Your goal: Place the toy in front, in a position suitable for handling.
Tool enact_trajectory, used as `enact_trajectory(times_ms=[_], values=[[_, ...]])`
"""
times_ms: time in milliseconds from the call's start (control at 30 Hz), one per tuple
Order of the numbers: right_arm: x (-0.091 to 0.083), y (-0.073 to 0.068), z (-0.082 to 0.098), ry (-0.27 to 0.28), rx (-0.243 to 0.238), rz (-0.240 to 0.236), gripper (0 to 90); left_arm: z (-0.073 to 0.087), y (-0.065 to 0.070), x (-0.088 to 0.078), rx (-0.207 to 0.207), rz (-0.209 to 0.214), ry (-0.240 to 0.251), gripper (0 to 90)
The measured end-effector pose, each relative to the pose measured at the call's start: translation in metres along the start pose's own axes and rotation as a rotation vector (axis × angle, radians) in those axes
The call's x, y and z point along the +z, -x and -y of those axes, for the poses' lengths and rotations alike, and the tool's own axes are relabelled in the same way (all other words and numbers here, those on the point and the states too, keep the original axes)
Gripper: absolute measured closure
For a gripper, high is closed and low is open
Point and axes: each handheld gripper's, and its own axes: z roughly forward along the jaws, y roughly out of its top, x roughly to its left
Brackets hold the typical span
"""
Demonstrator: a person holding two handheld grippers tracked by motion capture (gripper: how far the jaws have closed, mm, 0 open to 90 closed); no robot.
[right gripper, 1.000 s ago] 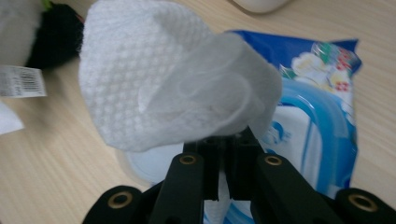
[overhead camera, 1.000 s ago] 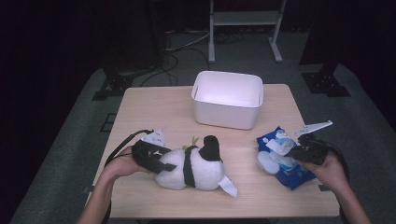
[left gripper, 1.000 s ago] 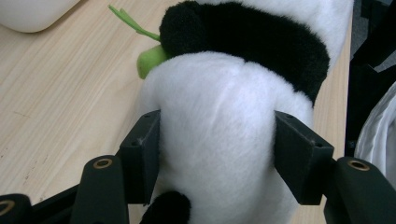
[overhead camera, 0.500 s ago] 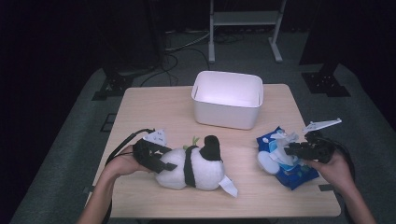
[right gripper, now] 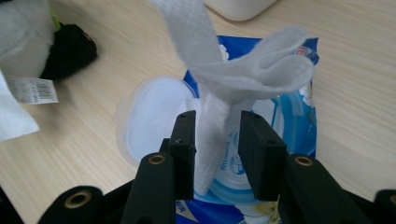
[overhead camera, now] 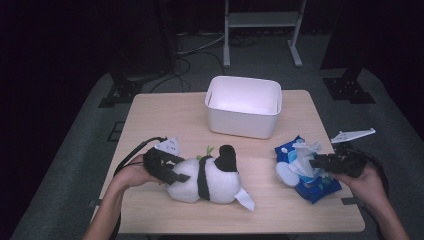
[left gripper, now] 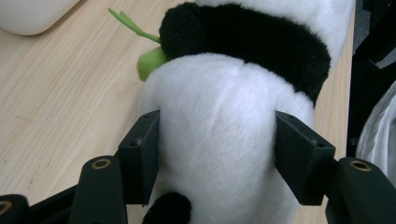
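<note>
Wooden table (overhead camera: pixel 165 115), white bin (overhead camera: pixel 243 106) at its far middle. Plush panda (overhead camera: pixel 210 177) lying on its side, near-left of centre; left gripper (left gripper: pixel 215 163) clamped on its white body, pads sunk into the fur on both sides. Blue wipes pack (overhead camera: pixel 312 177) near the right edge, its round lid (right gripper: pixel 149 119) flipped open toward the panda. White wipe (right gripper: pixel 233 74) standing up out of the pack's opening, between the right gripper's (right gripper: pixel 216 149) jaws. Those jaws have just been opening, now apart; left pad touching the wipe, right pad clear of it.
</note>
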Motion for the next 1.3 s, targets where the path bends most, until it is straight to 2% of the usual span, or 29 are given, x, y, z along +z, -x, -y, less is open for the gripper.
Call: enact_trajectory(times_ms=[333, 633, 700, 733, 767, 900, 967, 1033, 1100, 1200, 1300], values=[[-0.003, -0.019, -0.008, 0.017, -0.047, -0.047, 66.2, -0.001, 0.0, 0.001, -0.004, 0.0, 0.005, 36.6], [0.004, -0.042, -0.024, 0.015, -0.11, -0.104, 66.9, -0.001, -0.001, 0.001, -0.001, 0.002, 0.007, 36.5], [0.009, -0.054, -0.034, 0.015, -0.149, -0.139, 66.8, -0.002, -0.001, 0.001, 0.0, 0.003, 0.008, 36.4], [0.009, -0.054, -0.034, 0.015, -0.149, -0.139, 66.8, -0.002, -0.001, 0.001, 0.0, 0.003, 0.008, 36.3], [0.012, -0.064, -0.042, 0.021, -0.174, -0.167, 66.8, -0.003, 0.0, 0.001, 0.005, 0.004, 0.009, 36.3], [0.015, -0.076, -0.051, 0.026, -0.199, -0.203, 66.6, -0.004, 0.0, 0.002, 0.01, 0.003, 0.01, 36.2], [0.021, -0.093, -0.064, 0.031, -0.242, -0.249, 65.9, -0.004, 0.001, 0.003, 0.008, 0.007, 0.018, 36.2], [0.025, -0.103, -0.073, 0.031, -0.27, -0.278, 65.8, -0.005, 0.001, 0.003, 0.01, 0.008, 0.02, 36.2], [0.026, -0.107, -0.077, 0.029, -0.279, -0.288, 65.8, -0.005, 0.002, 0.004, 0.011, 0.009, 0.021, 36.2], [0.037, -0.125, -0.092, 0.025, -0.317, -0.334, 64.9, -0.007, 0.003, 0.005, 0.02, 0.015, 0.024, 36.2], [0.047, -0.133, -0.103, 0.015, -0.34, -0.346, 63.4, -0.007, 0.004, 0.006, 0.024, 0.017, 0.028, 36.2]])
